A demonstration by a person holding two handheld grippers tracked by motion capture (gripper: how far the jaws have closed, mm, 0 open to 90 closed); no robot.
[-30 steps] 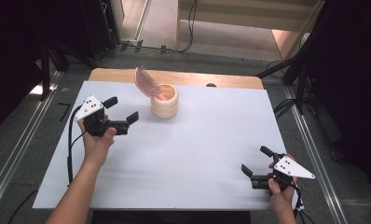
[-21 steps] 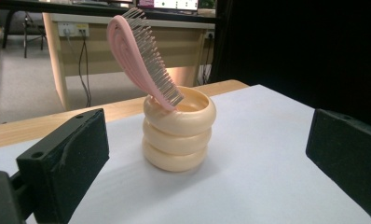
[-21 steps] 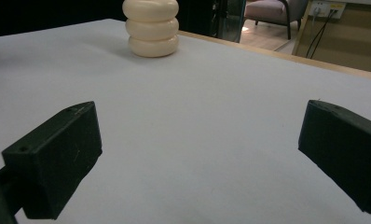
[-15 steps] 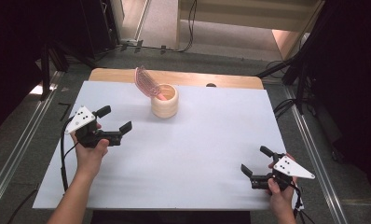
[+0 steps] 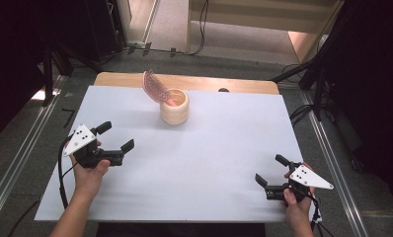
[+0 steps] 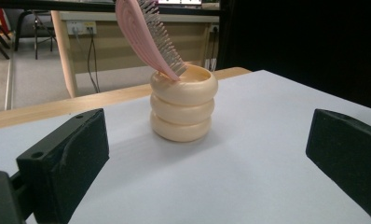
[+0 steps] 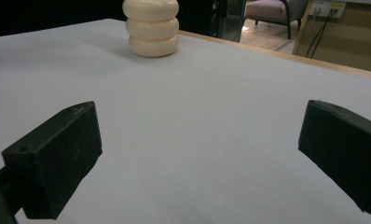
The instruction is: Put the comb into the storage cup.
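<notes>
One pink brush [image 6: 148,37] atop cream holder [image 6: 183,109]

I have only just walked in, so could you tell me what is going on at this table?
A person sits at a white table with a two-jaw gripper in each hand. The left gripper and the right gripper are both open and empty, resting near the table's front corners. At the far middle stands a cream ribbed holder with a pink hairbrush leaning out of it. Neither gripper is touching them.
</notes>
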